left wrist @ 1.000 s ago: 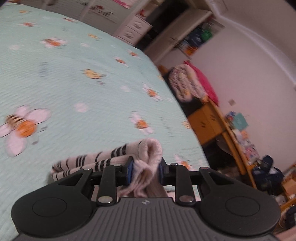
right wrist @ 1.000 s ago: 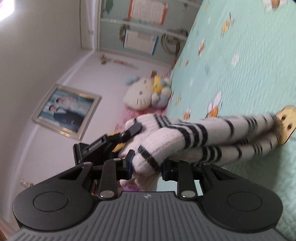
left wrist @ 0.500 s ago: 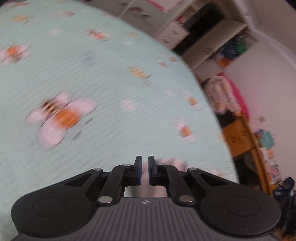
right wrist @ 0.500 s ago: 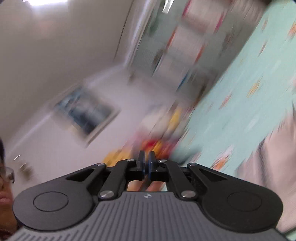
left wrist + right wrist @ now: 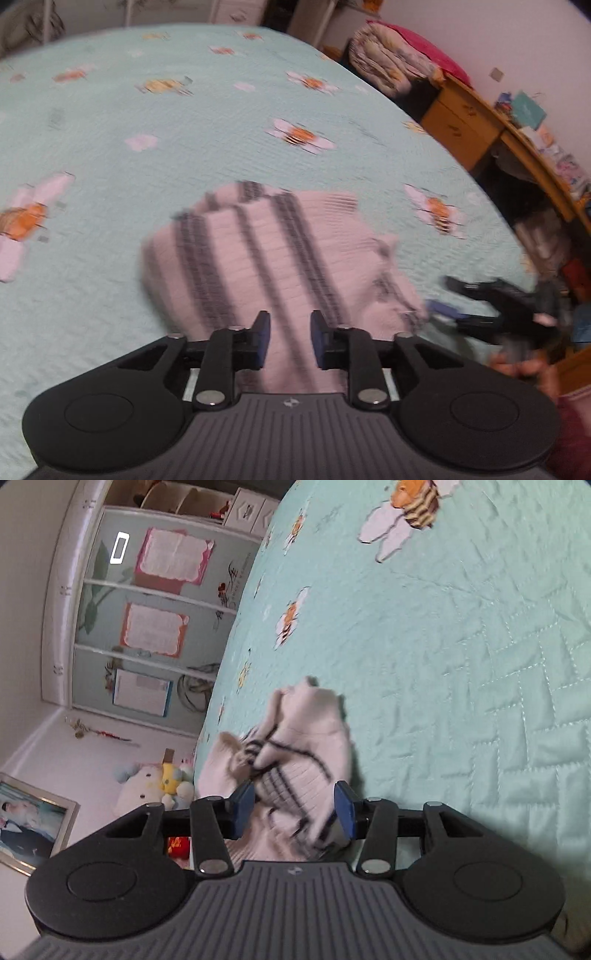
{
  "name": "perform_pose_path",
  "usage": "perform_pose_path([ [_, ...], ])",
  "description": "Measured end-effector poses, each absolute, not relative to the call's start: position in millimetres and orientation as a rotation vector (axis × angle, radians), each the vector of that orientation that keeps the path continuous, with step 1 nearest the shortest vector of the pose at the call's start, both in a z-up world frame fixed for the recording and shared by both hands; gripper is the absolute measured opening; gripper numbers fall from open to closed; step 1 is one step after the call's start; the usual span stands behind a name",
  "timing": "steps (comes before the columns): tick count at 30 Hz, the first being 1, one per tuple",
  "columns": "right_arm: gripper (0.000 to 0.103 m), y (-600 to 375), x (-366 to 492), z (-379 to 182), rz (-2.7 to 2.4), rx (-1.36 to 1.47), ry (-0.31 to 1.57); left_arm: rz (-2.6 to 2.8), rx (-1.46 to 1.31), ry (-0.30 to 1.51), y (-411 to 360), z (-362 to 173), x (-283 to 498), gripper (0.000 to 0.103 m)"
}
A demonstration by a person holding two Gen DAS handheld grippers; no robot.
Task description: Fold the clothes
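1. I can read no writing or labels.
2. My left gripper (image 5: 287, 341) and right gripper (image 5: 295, 812), holding cloth a second ago, have just been opening; both are released over the folded striped garment (image 5: 266, 251) on the bee-print bedspread (image 5: 147, 122).

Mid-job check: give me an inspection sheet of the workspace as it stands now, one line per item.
Surface: mint-green quilted bedspread with bee and flower prints, bare around the garment.
Job's things: pink knitted garment with black stripes, bunched in a heap, blurred in the left view.
Clutter: nothing seen on the bed.
Grippers: left gripper has jaws apart over the garment, pads not pressing it; right gripper has jaws wide, garment between them, not clamped. Both have just been opening.
Cables: nothing seen.
Surroundings: orange wooden desk with folded bedding beside the bed; white plush toy and framed photograph by the wall.
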State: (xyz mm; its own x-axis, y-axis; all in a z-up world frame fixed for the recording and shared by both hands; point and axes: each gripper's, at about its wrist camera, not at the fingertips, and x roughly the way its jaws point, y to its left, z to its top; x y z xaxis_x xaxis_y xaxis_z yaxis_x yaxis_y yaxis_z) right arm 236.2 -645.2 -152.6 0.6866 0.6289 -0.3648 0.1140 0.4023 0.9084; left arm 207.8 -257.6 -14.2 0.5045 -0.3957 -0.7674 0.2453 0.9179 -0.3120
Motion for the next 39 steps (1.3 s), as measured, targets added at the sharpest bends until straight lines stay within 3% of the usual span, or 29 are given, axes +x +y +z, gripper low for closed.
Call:
perform_pose_path([
  [10, 0.062, -628.4, 229.3, -139.9, 0.526, 1.074, 0.753, -0.263, 0.339, 0.817, -331.7, -34.6, 192.1, 0.035],
  [13, 0.069, -654.6, 229.6, -148.8, 0.463, 1.104, 0.726, -0.29, 0.323, 0.835, -339.5, -36.2, 205.4, 0.035],
  [19, 0.07, -634.0, 227.8, -155.2, 0.648, 1.132, 0.708, -0.37, 0.235, 0.876, -352.0, -34.0, 207.6, 0.042],
  [23, 0.07, -621.5, 220.1, -162.9, 0.701, 1.249, 0.705, -0.296, 0.274, 0.847, -348.8, -31.3, 225.7, 0.04],
  [33, 0.07, -597.5, 173.4, -167.7, 0.635, 1.012, 0.89, -0.412, 0.232, 0.877, -339.0, -19.6, 320.9, 0.049],
  [39, 0.068, -579.0, 181.3, -168.2, 0.61, 0.978, 0.815, -0.522, 0.129, 1.047, -349.3, -47.4, 368.9, 0.049],
])
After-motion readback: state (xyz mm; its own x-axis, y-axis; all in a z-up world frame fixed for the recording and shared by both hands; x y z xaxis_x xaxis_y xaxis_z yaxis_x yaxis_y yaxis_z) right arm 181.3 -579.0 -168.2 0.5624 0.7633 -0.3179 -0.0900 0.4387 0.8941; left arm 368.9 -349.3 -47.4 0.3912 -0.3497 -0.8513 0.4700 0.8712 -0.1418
